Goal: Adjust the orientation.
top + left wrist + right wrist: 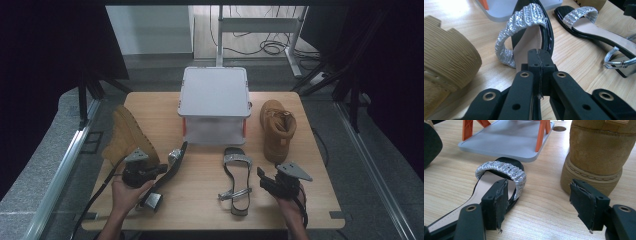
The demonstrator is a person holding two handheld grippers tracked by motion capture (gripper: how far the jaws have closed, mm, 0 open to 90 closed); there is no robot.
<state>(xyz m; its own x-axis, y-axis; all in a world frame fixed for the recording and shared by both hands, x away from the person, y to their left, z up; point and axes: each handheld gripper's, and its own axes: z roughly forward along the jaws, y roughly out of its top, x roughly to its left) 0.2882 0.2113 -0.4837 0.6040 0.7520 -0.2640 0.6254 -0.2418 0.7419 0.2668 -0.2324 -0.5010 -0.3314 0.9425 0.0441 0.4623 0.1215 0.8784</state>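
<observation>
left tool (539,65) clamped on sandal (524,37) sole edge | light, stiff, glossy; slip judged likely | right tool (544,202) open, empty

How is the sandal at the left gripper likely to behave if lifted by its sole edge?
The left sandal probably stays fairly stiff: its glossy black sole holds a straight edge while tilted on its side. That gloss hints it may slip between the pads. The left gripper is shut at the insole edge, and the heel end might swing down.
</observation>
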